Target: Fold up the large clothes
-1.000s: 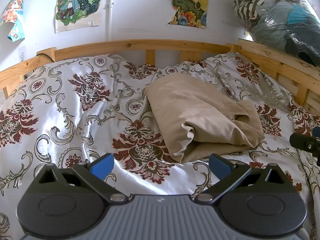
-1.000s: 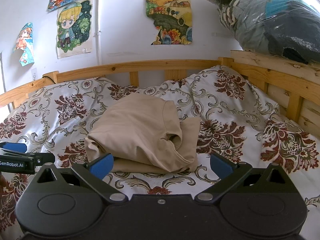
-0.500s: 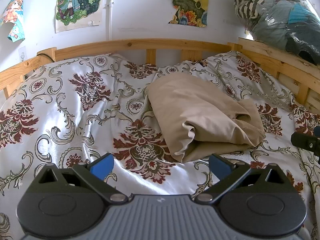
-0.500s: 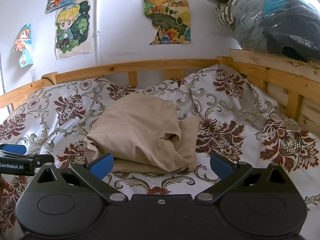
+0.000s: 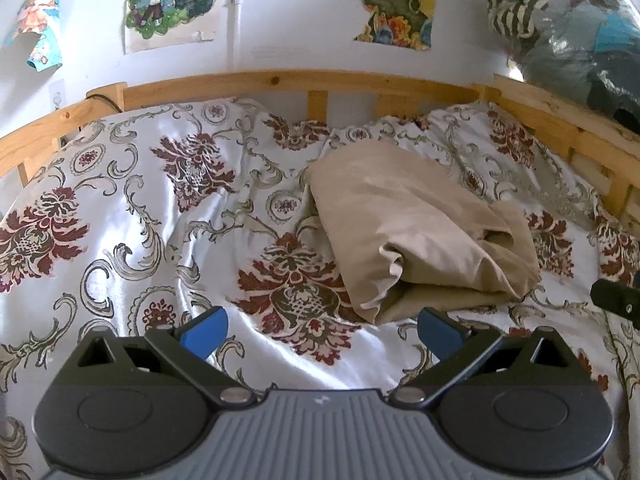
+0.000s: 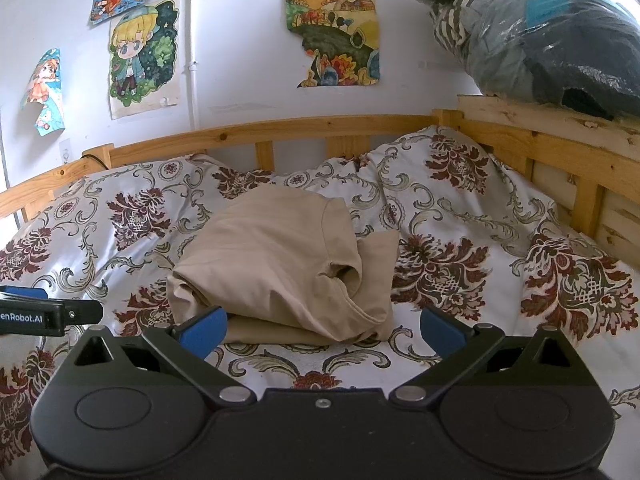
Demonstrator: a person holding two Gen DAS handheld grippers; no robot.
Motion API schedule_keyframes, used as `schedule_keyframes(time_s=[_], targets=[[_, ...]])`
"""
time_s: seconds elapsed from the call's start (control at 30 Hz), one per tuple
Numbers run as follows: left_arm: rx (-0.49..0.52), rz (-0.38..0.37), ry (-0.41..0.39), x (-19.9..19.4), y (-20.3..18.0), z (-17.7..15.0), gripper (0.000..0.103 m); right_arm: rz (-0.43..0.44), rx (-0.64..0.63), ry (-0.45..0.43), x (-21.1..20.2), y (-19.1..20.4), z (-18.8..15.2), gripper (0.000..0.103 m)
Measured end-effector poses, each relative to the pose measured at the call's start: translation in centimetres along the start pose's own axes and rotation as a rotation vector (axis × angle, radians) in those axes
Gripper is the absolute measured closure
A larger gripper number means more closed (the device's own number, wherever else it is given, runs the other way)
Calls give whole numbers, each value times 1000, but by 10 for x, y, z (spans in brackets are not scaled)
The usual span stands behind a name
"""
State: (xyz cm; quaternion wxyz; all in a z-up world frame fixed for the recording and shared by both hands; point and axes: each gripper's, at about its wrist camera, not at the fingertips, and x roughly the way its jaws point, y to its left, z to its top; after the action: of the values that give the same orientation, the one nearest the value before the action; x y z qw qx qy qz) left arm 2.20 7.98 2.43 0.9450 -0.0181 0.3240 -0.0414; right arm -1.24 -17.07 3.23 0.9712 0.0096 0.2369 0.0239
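A beige garment [image 5: 416, 228] lies folded into a thick bundle on the floral bedspread [image 5: 160, 216], right of centre in the left wrist view. It sits at centre in the right wrist view [image 6: 288, 268], its neckline facing right. My left gripper [image 5: 322, 330] is open and empty, just short of the bundle's near left corner. My right gripper [image 6: 322, 330] is open and empty, just in front of the bundle's near edge. The left gripper's fingers also show at the left edge of the right wrist view [image 6: 48, 312].
A wooden bed rail [image 6: 320, 128] runs along the back and right side. A clear bag of clothes [image 6: 540, 28] rests on the right rail. Posters [image 6: 336, 32] hang on the white wall. The bedspread [image 6: 480, 248] is wrinkled around the bundle.
Almost nothing has moved. Both grippers stay open in front of the folded garment, with only a slight shift of view.
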Motion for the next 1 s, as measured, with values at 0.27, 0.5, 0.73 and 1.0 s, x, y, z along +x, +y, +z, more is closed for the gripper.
schedule_keyframes(time_s=[0.27,0.5,0.73,1.0], targets=[[30,11,-4,0,-4,0,1,0,-1,0,0,-1,1,1],[33,7,-10,-1,-4,-1,1,-2,-3,0,1,0,0,1],[35,8,-10,-1,-4,-1,1,-3,2,3,1,1,0,1],[40,1,-5,0,-4,-1,1,-6,14,11,3,3,-2,1]])
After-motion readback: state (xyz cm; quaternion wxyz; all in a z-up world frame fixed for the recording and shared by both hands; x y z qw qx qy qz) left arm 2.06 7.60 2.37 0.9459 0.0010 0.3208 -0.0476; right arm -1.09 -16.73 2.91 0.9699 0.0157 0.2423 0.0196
